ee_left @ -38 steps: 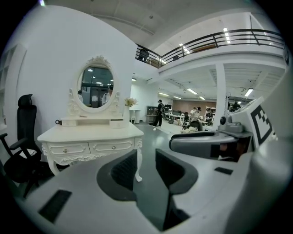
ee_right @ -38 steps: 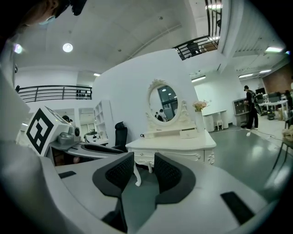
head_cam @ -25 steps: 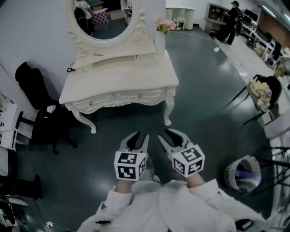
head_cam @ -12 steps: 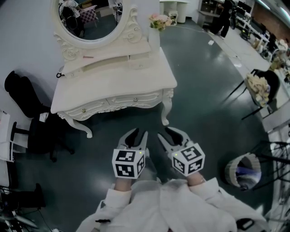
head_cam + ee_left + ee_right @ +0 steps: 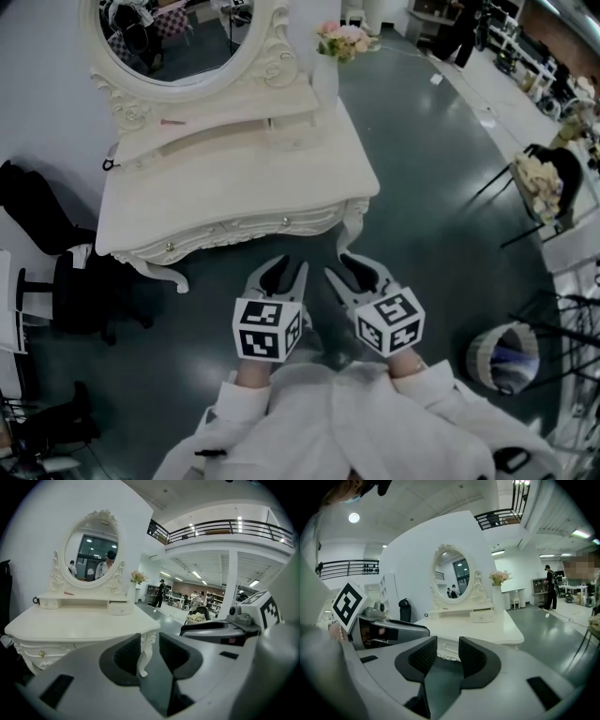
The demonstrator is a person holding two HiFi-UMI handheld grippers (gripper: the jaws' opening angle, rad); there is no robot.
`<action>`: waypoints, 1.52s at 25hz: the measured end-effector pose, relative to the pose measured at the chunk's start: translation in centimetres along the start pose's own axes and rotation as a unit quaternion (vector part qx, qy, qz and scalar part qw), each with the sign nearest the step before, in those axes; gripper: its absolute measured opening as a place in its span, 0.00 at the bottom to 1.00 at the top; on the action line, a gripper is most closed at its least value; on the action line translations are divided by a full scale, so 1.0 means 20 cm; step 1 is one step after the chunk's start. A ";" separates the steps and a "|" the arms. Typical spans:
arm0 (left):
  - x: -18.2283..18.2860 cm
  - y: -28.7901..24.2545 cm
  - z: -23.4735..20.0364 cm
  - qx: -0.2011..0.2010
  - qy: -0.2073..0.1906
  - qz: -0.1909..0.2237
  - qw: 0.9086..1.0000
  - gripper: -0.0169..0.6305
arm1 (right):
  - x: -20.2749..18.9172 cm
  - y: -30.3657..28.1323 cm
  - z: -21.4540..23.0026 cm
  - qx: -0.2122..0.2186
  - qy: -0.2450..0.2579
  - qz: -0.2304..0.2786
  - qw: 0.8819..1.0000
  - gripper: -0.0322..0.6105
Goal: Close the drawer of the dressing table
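Note:
The white dressing table (image 5: 225,192) with its oval mirror (image 5: 178,37) stands just ahead of me. On its upper shelf the small right drawer (image 5: 292,129) sticks out forward; it also shows as a small drawer (image 5: 120,607) and small drawer (image 5: 482,616) in the gripper views. The two front drawers (image 5: 272,225) under the top look flush. My left gripper (image 5: 278,274) and right gripper (image 5: 351,267) hover side by side over the floor in front of the table's right front leg (image 5: 349,220). Both are open and hold nothing: left gripper (image 5: 150,644), right gripper (image 5: 447,651).
A vase of flowers (image 5: 339,45) stands at the table's back right corner. A black office chair (image 5: 80,286) sits left of the table. To the right are a wire bin (image 5: 502,358) and a chair with a bundle (image 5: 542,183). A person (image 5: 464,33) stands far behind.
The dressing table has come closer and larger in the head view. Both grippers have moved forward toward its front edge, jaws unchanged.

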State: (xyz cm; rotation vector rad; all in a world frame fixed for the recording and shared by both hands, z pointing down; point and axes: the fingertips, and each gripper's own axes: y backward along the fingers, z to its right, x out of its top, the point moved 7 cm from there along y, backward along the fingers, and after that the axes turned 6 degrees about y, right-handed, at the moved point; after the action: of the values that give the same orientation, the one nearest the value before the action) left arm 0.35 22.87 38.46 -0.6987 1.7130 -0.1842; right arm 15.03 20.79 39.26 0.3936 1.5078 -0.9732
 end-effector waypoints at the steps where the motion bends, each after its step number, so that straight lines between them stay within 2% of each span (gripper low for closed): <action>1: 0.03 -0.03 -0.03 -0.002 -0.002 0.000 1.000 0.19 | 0.02 -0.05 0.02 0.000 0.001 0.000 1.000 0.25; 7: 0.21 -0.21 -0.22 -0.017 -0.016 -0.001 1.000 0.19 | 0.14 -0.32 0.10 0.003 0.008 0.001 1.000 0.25; 18: 0.42 -0.44 -0.44 -0.042 -0.036 -0.006 0.998 0.19 | 0.28 -0.60 0.28 -0.038 -0.008 0.004 0.999 0.25; 22: 0.42 -0.47 -0.48 -0.049 -0.034 -0.012 0.998 0.19 | 0.26 -0.63 0.27 -0.046 -0.011 -0.005 0.999 0.25; 32: 0.29 -0.49 -0.51 -0.065 -0.011 -0.041 0.997 0.19 | 0.16 -0.61 0.26 -0.066 -0.029 -0.033 0.997 0.25; 38: 0.30 -0.51 -0.57 -0.057 0.002 -0.041 0.998 0.19 | 0.16 -0.68 0.29 -0.056 -0.026 -0.042 0.997 0.25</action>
State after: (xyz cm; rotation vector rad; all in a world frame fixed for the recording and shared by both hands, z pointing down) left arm -7.26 8.62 41.52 -0.8539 1.7087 -0.1465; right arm 8.07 7.50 41.37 0.2246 1.5345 -0.9524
